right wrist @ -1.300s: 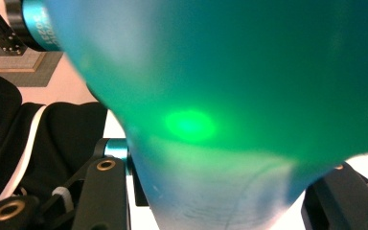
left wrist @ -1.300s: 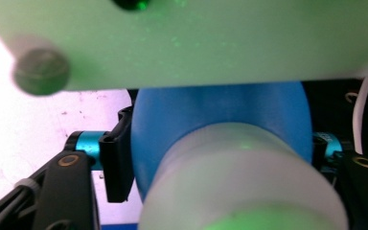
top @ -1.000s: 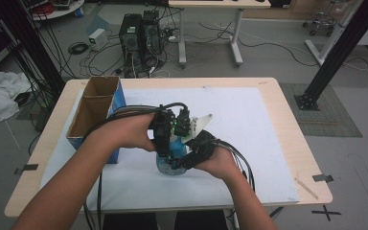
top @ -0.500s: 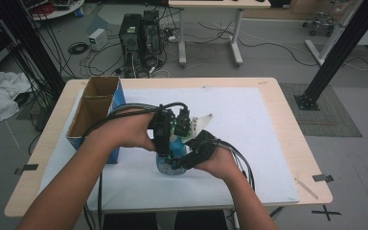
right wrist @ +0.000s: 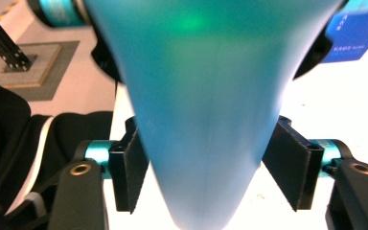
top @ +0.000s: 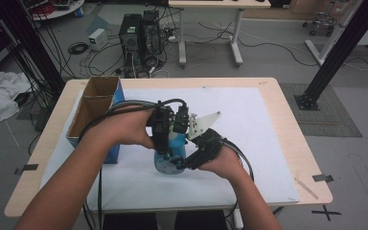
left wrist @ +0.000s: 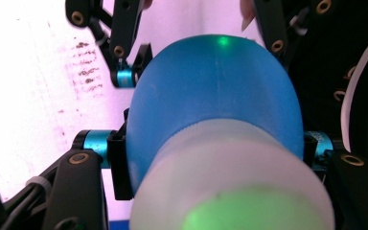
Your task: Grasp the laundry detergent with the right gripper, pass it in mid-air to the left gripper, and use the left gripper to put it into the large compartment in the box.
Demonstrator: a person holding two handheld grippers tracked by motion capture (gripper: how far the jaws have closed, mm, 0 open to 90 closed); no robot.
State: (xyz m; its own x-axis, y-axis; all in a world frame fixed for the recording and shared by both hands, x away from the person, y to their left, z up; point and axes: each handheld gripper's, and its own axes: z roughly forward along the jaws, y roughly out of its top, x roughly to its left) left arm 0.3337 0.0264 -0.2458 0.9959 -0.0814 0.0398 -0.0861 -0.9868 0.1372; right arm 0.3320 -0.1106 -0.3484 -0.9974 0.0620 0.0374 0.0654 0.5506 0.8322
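A blue plastic bottle (top: 171, 162) with a cloudy white cap (left wrist: 230, 187) is held over the white mat at the table's middle. My left gripper (top: 165, 143) comes at it from the left, and its pads (left wrist: 119, 165) press on both sides of the blue body, so it is shut on the bottle (left wrist: 211, 100). My right gripper (top: 186, 162) reaches in from the right around the bottle's tapering part (right wrist: 206, 96). Its jaws have just been opening: the pads (right wrist: 287, 167) stand beside the bottle with a thin gap. Both hands sit close together.
An open cardboard box (top: 96, 108) with a blue side stands at the mat's left edge. The white mat (top: 249, 124) covers most of the wooden table (top: 292, 143). Cables trail from both grippers toward the front edge. Computers and cables lie on the floor behind.
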